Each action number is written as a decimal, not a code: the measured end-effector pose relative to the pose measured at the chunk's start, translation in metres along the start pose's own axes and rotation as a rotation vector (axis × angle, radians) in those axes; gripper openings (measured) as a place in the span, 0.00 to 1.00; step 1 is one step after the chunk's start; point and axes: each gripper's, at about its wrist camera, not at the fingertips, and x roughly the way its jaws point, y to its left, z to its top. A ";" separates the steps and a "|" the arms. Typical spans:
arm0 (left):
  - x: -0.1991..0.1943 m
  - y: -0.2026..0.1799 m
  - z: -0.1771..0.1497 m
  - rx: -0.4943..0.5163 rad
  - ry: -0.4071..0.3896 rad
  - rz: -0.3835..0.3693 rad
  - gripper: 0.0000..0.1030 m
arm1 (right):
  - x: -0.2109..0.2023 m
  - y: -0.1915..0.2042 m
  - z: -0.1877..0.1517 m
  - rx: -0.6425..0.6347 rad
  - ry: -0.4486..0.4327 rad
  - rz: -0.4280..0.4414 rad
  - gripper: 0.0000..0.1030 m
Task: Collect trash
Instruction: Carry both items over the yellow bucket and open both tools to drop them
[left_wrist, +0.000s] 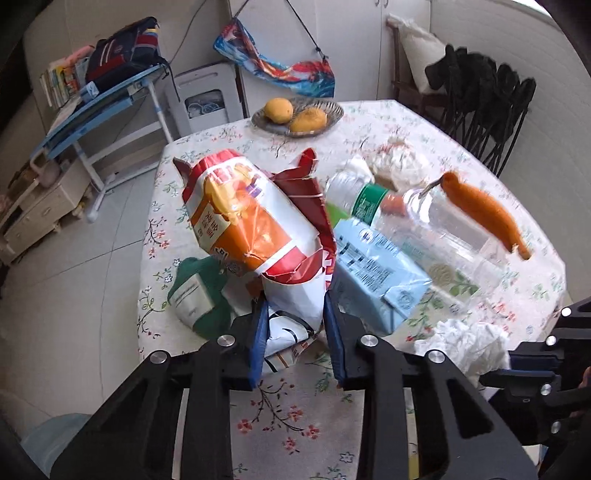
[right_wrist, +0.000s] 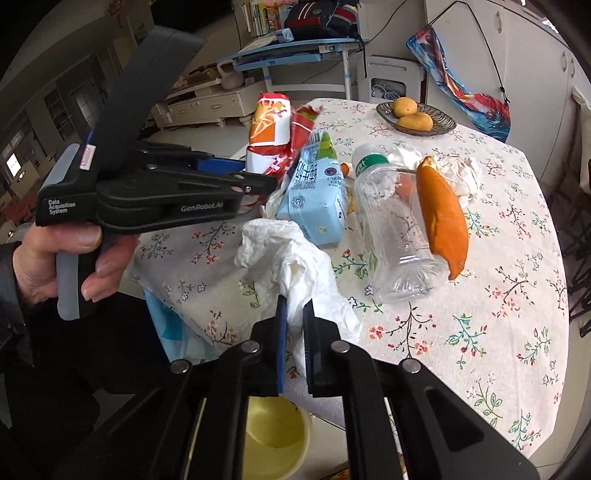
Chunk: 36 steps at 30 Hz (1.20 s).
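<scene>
Left tongs (left_wrist: 295, 332) clamp one snack bag (left_wrist: 255, 221); right tongs (right_wrist: 293, 332) clamp one tissue (right_wrist: 295, 266). On the bench (right_wrist: 480, 332): one bottle (right_wrist: 391, 236), one carton (right_wrist: 317, 199), one peel (right_wrist: 443, 218), two fruits (right_wrist: 404, 107) in one dish (right_wrist: 443, 125).

From the bottle (right_wrist: 391, 236) on the table (right_wrist: 498, 332), the carton (right_wrist: 317, 199) lies at nine o'clock, the peel (right_wrist: 443, 218) at three, the tissue (right_wrist: 295, 266) at seven.

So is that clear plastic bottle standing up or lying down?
Lying down. The clear plastic bottle rests on its side on the floral tablecloth, its cap end pointing toward the fruit dish.
</scene>
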 end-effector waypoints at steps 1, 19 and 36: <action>-0.004 0.001 0.001 -0.004 -0.018 -0.001 0.25 | -0.001 0.000 0.000 0.002 -0.004 0.001 0.08; -0.097 0.033 -0.064 -0.209 -0.151 -0.059 0.25 | -0.031 0.019 -0.028 0.045 -0.072 0.102 0.08; -0.139 0.001 -0.139 -0.200 -0.140 -0.082 0.25 | 0.012 0.088 -0.108 0.009 0.211 0.154 0.09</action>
